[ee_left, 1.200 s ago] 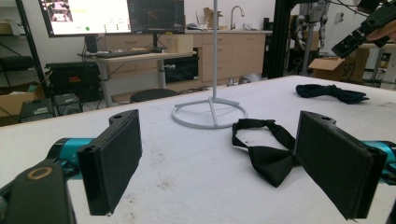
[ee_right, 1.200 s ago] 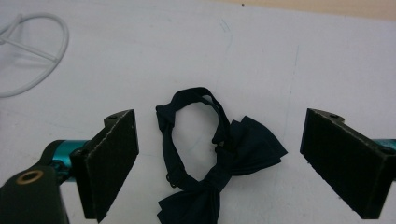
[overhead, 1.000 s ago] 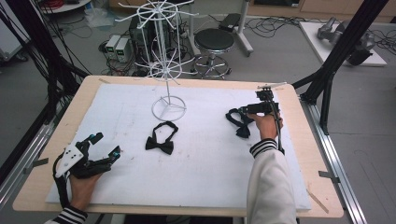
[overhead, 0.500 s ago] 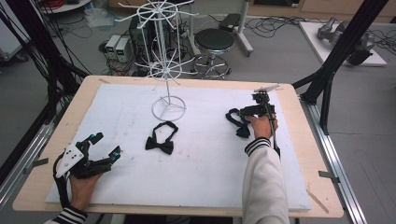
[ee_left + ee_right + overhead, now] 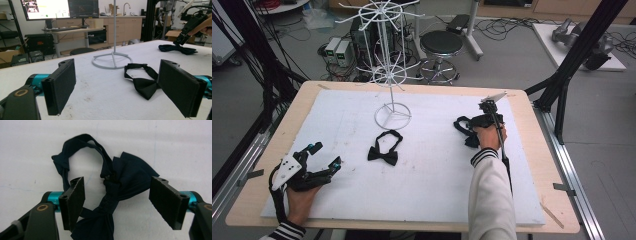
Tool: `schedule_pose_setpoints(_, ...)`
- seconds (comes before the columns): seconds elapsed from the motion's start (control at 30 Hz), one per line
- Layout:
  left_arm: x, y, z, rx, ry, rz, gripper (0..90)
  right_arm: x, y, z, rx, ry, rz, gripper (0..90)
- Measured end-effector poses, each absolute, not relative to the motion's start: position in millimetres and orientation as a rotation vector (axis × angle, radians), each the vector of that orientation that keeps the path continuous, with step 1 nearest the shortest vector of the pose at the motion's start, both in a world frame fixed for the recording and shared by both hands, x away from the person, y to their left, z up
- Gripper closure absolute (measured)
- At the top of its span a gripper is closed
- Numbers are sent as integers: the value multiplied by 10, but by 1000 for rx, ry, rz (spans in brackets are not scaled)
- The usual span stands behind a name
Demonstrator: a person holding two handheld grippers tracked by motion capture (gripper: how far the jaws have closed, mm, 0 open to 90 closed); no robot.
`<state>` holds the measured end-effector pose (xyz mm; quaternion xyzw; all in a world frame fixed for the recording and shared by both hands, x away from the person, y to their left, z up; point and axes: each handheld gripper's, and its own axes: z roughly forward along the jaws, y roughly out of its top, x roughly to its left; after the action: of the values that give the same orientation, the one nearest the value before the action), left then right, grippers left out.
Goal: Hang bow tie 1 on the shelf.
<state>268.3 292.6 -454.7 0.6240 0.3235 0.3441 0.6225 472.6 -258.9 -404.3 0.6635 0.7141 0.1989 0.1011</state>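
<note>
A navy bow tie (image 5: 125, 177) lies crumpled on the white table cover, its strap looped to the upper left. My right gripper (image 5: 120, 202) points down over it with the knot between its jaws. The jaws have just been closing, but the pads (image 5: 75, 200) stand clear of the cloth. In the high view this gripper (image 5: 473, 131) and tie (image 5: 460, 125) sit at the right of the table. A black bow tie (image 5: 383, 150) lies mid-table. My left gripper (image 5: 324, 156) rests open at the near left and faces the black tie (image 5: 143, 82).
A white wire rack (image 5: 392, 107) stands on a ring base behind the black bow tie, its pole (image 5: 114, 27) rising in the left gripper view. The white cover (image 5: 432, 200) leaves a wooden rim. A stool, cables and black frame legs stand beyond the table.
The right hand has come down a little onto the navy bow tie. The left hand and the black bow tie have stayed in place.
</note>
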Motion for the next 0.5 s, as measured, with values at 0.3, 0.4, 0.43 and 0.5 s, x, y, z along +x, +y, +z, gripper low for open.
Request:
schedule_pose_setpoints(0.3, 2683, 2927, -4546, 1436, 740, 791, 157, 4736, -2583, -4073, 1989, 2102, 569, 417)
schedule_pose_setpoints(0.4, 2683, 2928, -4546, 1439, 739, 792, 157, 4735, -2576, -4086, 2003, 2105, 544, 437)
schedule_pose_setpoints(0.43, 2683, 2926, -4546, 1437, 740, 792, 157, 4735, -2576, -4086, 2003, 2105, 544, 437)
schedule_pose_setpoints(0.5, 2681, 2926, -4546, 1439, 739, 791, 158, 4733, -2571, -4087, 2012, 2108, 538, 467)
